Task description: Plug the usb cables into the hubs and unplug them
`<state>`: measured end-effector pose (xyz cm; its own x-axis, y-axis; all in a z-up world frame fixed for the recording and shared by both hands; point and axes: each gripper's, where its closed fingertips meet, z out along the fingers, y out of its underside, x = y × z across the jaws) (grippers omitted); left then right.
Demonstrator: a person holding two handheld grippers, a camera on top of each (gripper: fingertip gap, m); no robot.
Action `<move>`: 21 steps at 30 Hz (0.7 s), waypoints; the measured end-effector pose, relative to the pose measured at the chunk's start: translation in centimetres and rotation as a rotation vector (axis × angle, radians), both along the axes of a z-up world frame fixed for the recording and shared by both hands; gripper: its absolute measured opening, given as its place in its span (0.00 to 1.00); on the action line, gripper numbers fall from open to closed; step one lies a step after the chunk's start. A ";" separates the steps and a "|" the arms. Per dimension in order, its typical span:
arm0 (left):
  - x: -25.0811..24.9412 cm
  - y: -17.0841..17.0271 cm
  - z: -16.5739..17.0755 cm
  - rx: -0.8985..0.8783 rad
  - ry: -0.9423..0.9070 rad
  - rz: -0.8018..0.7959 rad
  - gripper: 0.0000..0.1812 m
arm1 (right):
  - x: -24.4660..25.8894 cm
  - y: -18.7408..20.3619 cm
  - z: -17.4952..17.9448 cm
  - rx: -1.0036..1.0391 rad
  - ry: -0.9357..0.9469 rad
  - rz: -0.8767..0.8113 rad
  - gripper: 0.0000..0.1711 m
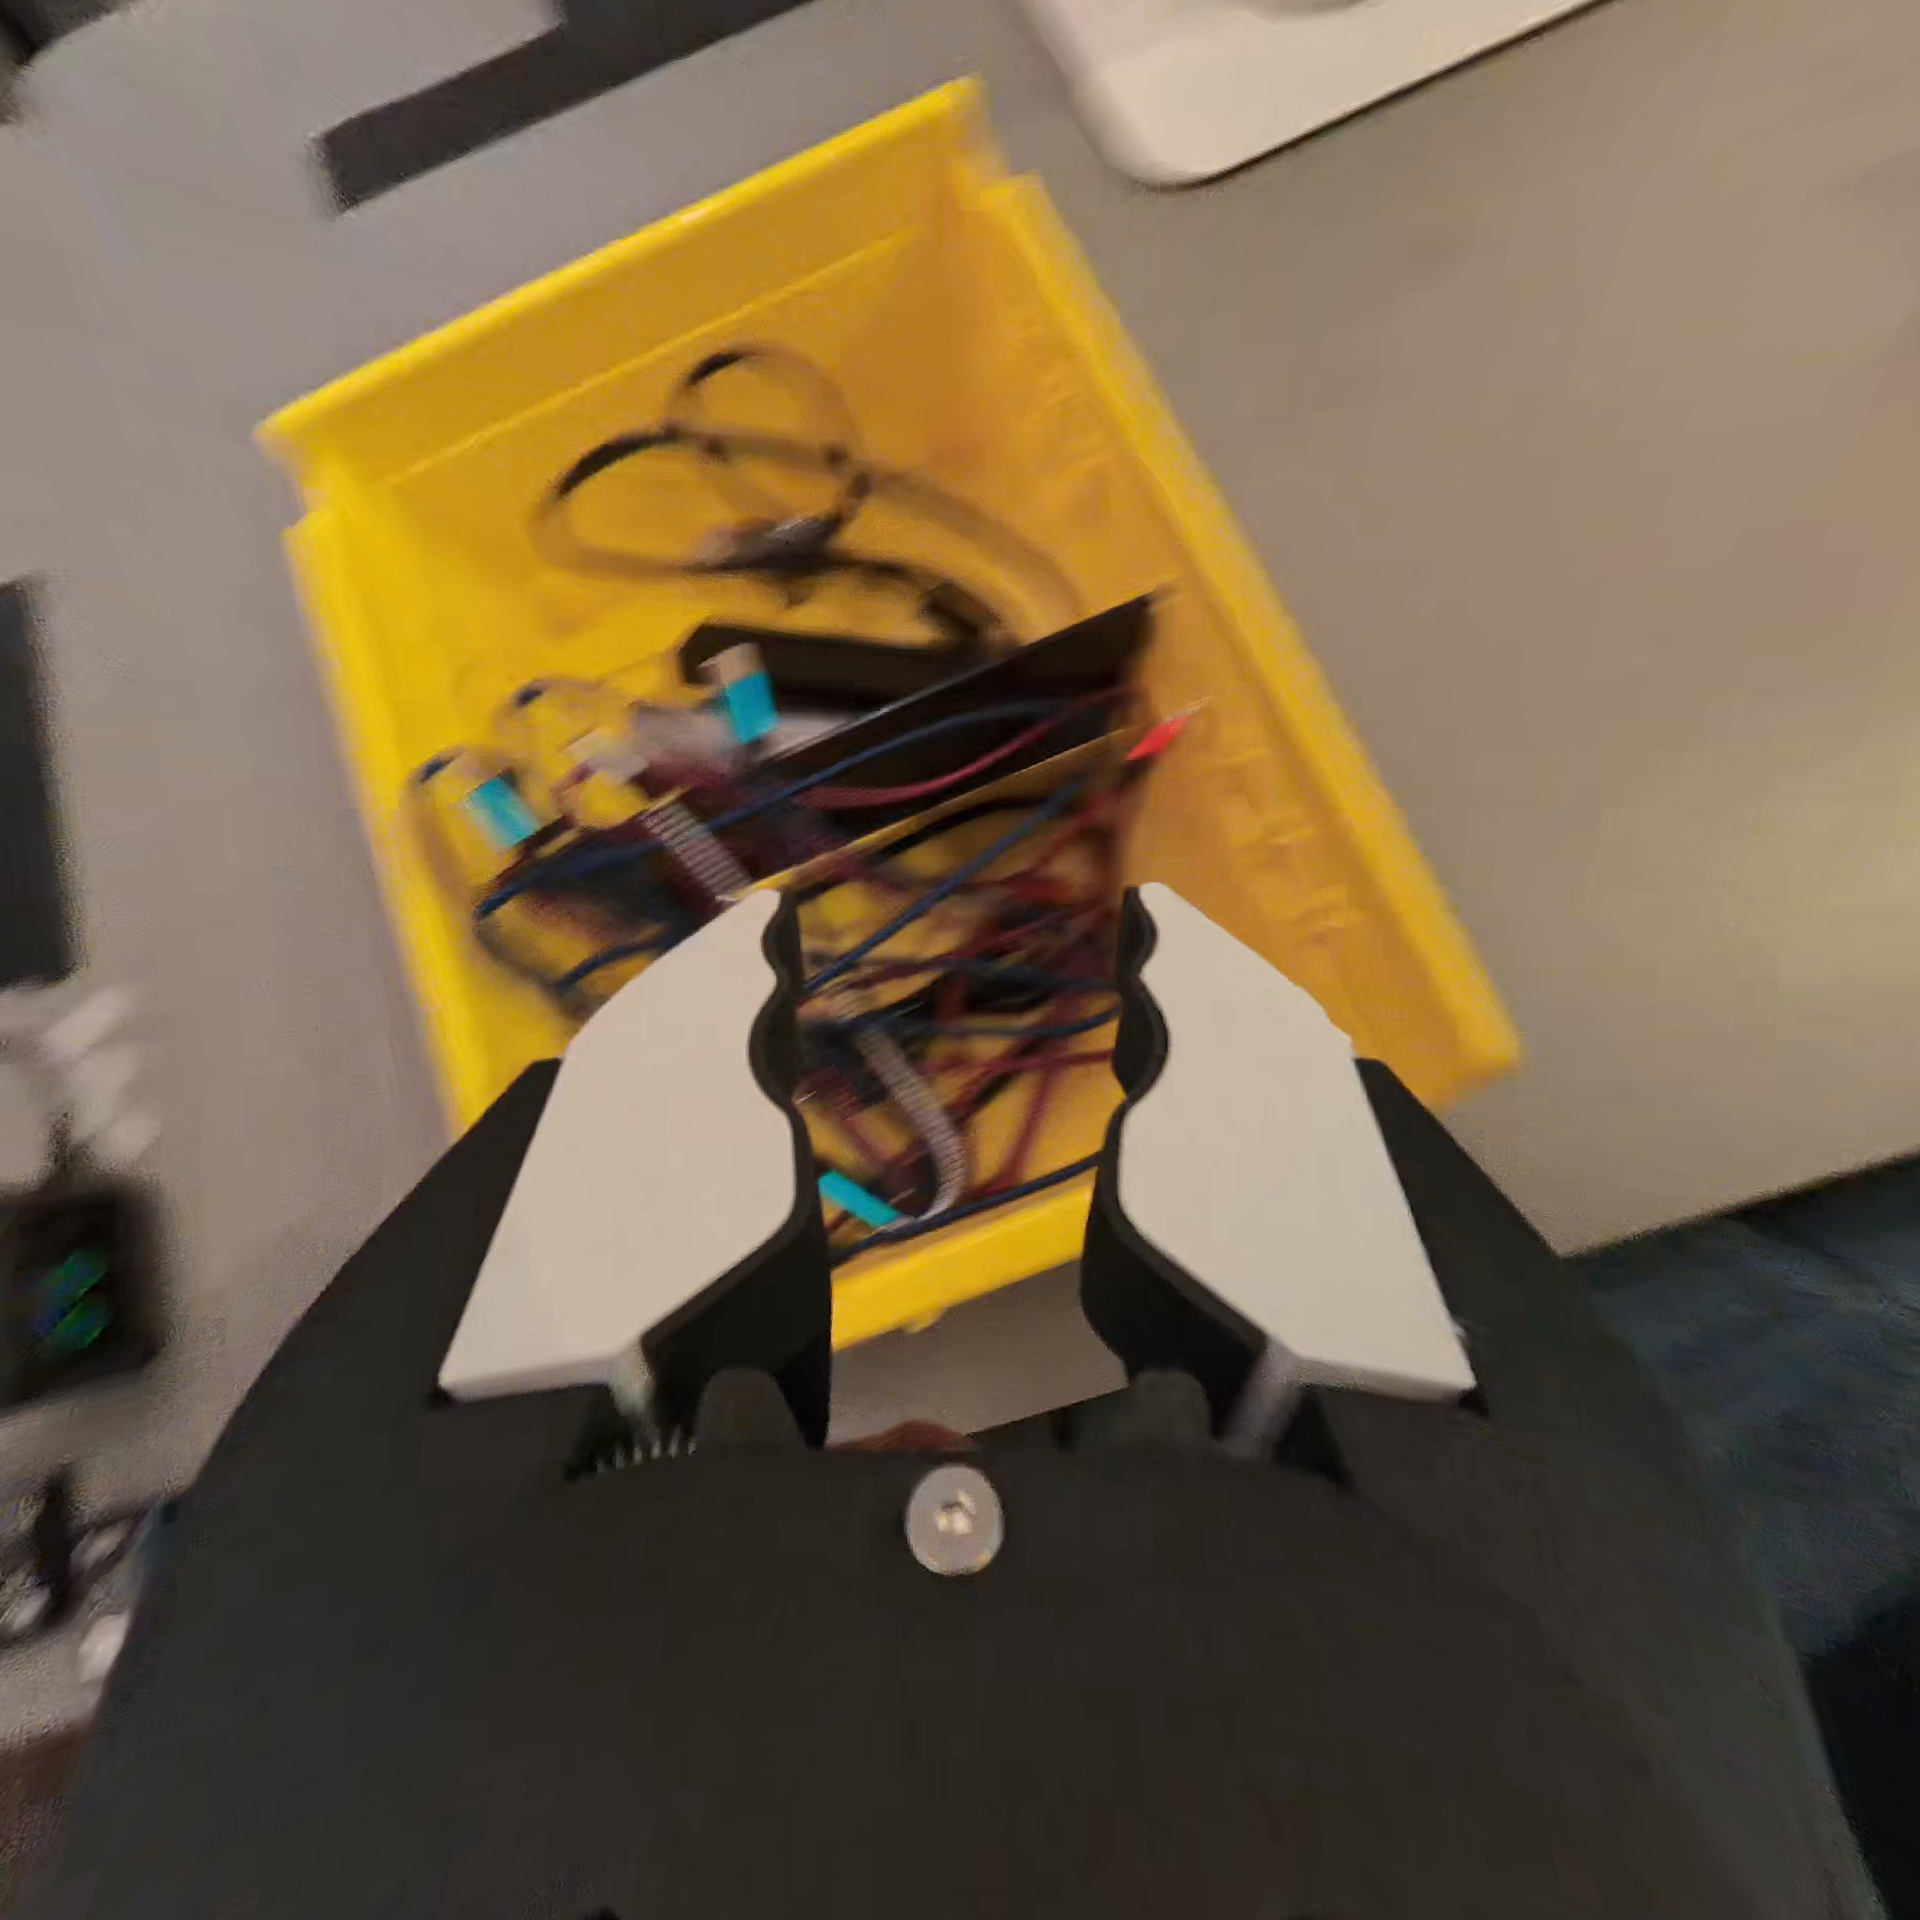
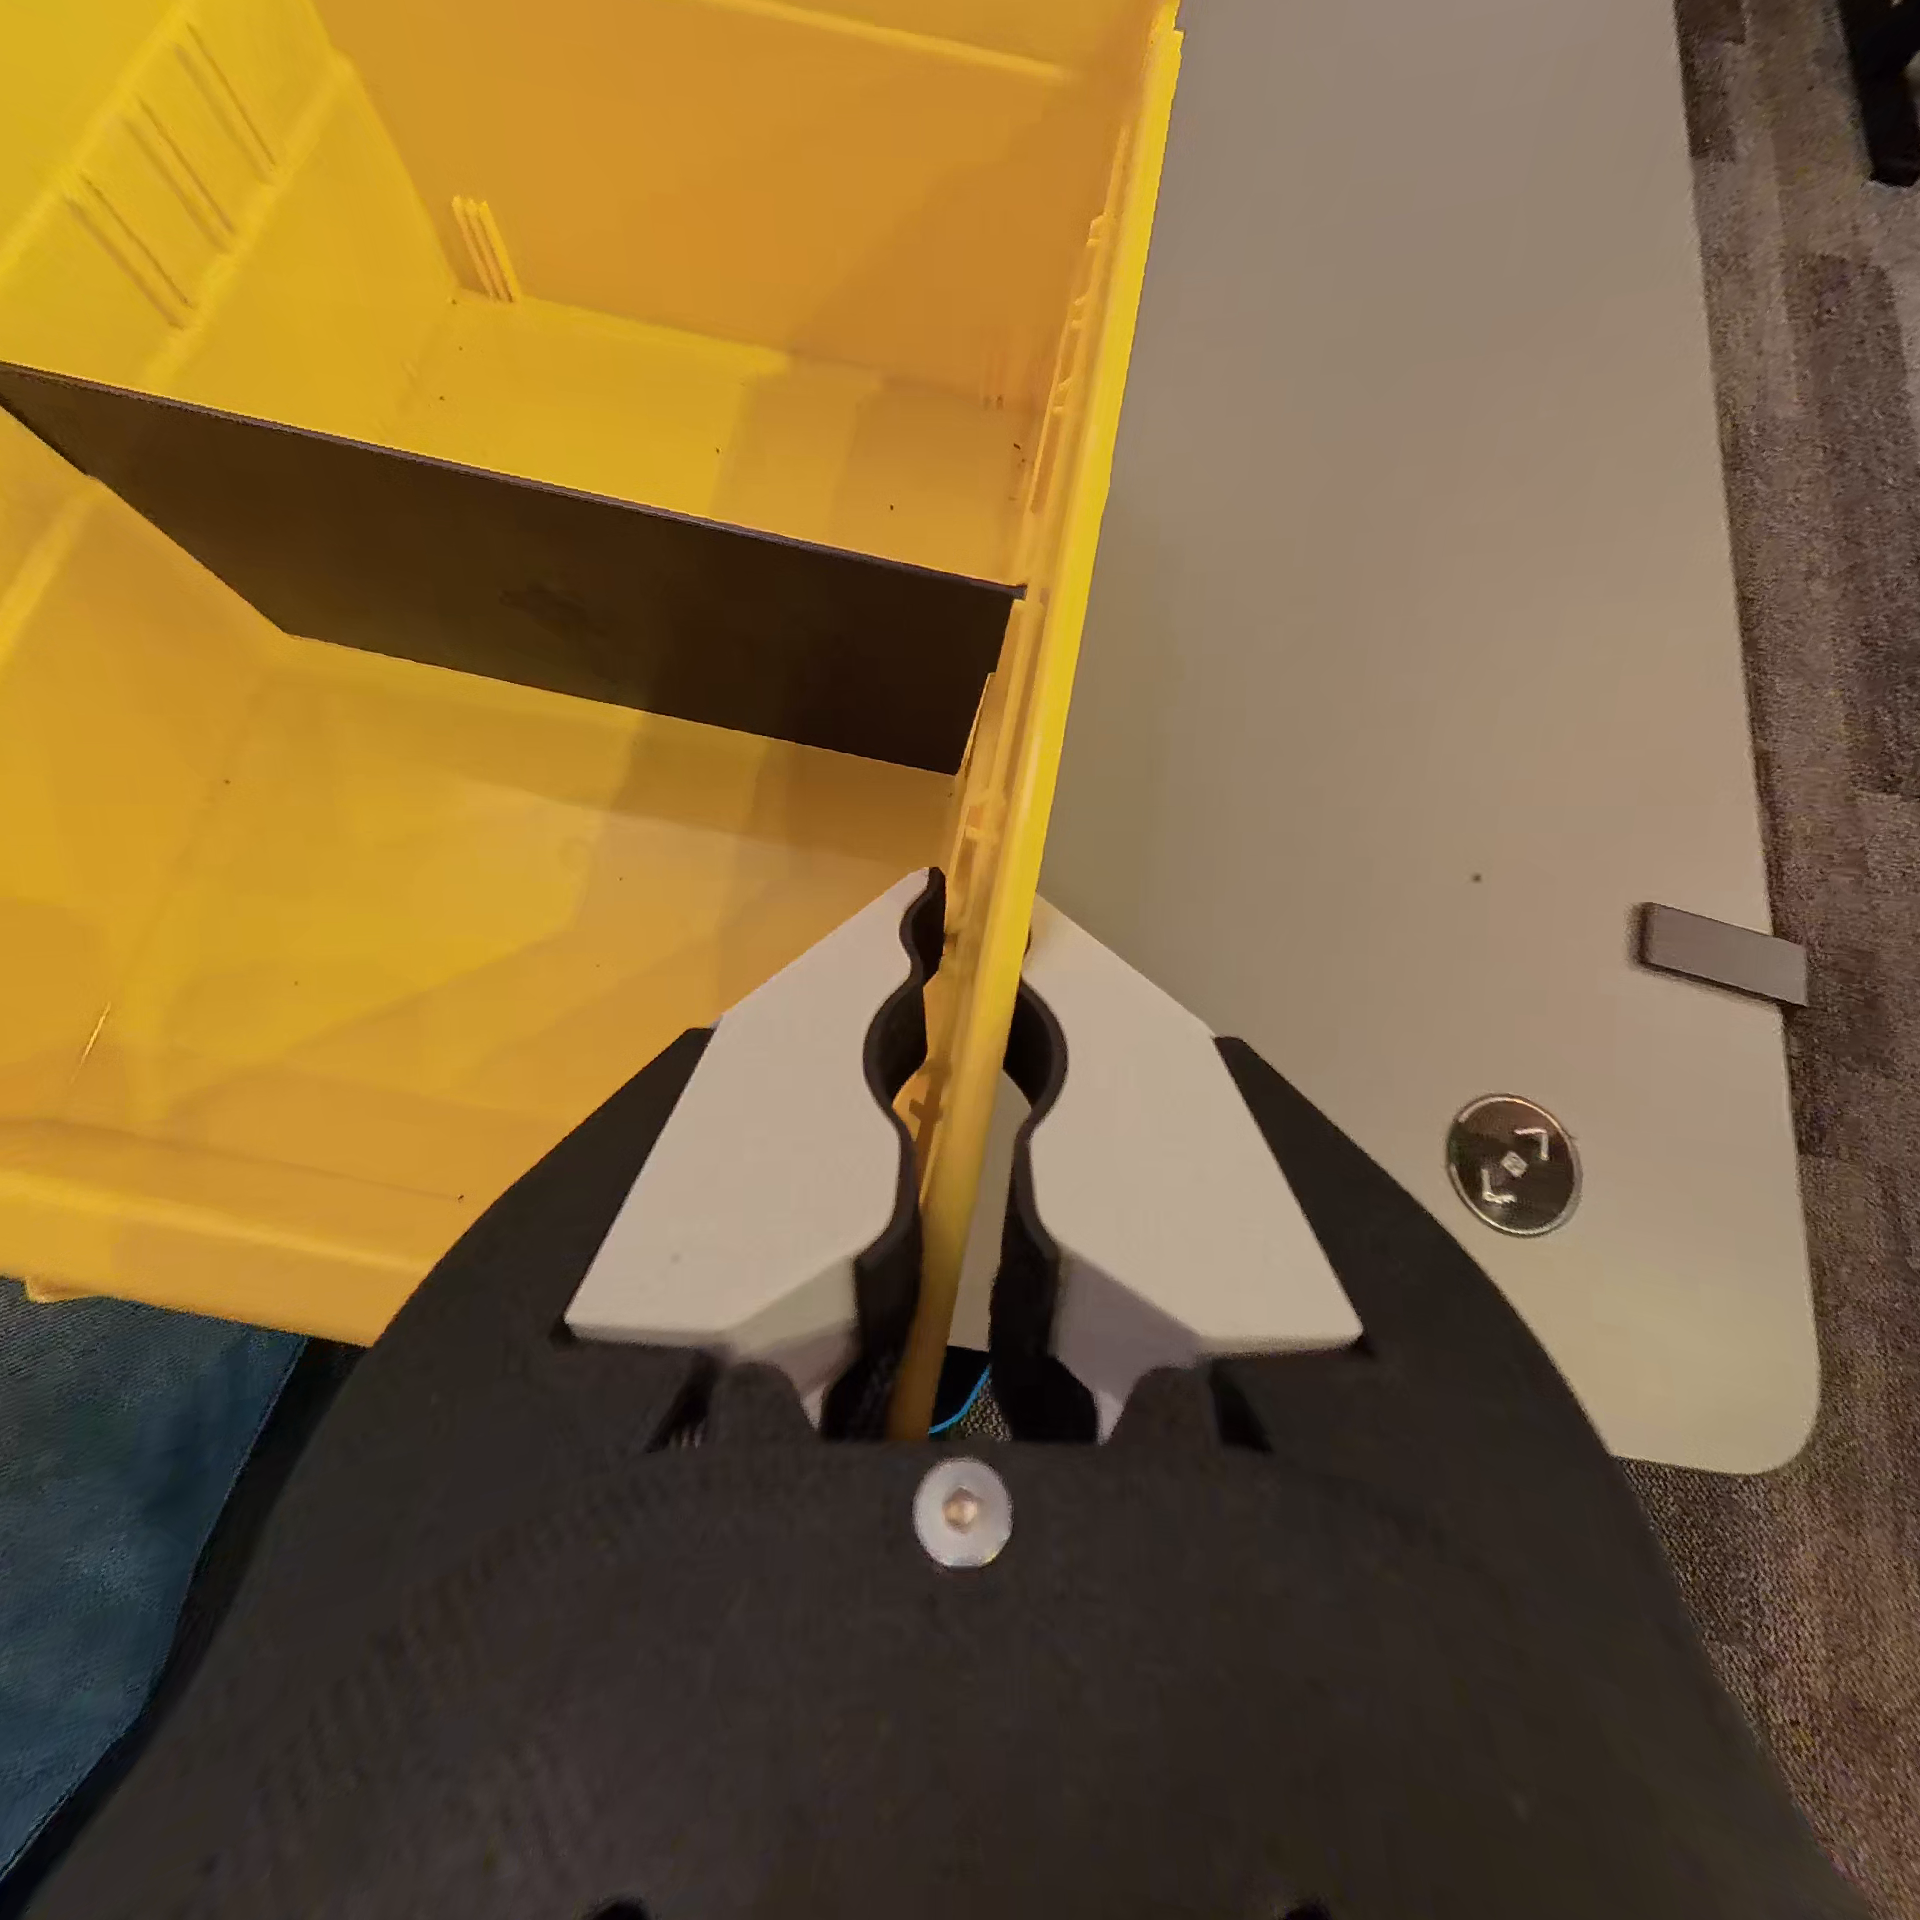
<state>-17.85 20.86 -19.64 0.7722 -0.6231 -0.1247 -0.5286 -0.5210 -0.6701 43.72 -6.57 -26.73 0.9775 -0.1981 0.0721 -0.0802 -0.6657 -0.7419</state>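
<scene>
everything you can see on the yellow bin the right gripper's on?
The yellow plastic bin is open-topped, with ribbed, slotted inner walls and a black flat divider panel standing across it, splitting it into two compartments; both look empty where visible. It sits on the pale grey tabletop, its near end past the table edge. The right gripper is shut on its thin right side wall, one of the fingers inside, the other outside.

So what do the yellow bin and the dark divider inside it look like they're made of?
Yellow bin: looks like moulded plastic, semi-gloss, judging by its thin ribbed wall and uniform colour. Dark divider: a thin flat matt sheet, plastic or card; cannot tell which. The right gripper is clamped on the bin's wall.
</scene>
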 end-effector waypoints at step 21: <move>-13.2 2.2 -8.9 -0.099 0.225 0.256 0.16 | 2.5 -0.6 -0.1 -0.020 -0.005 -0.040 0.03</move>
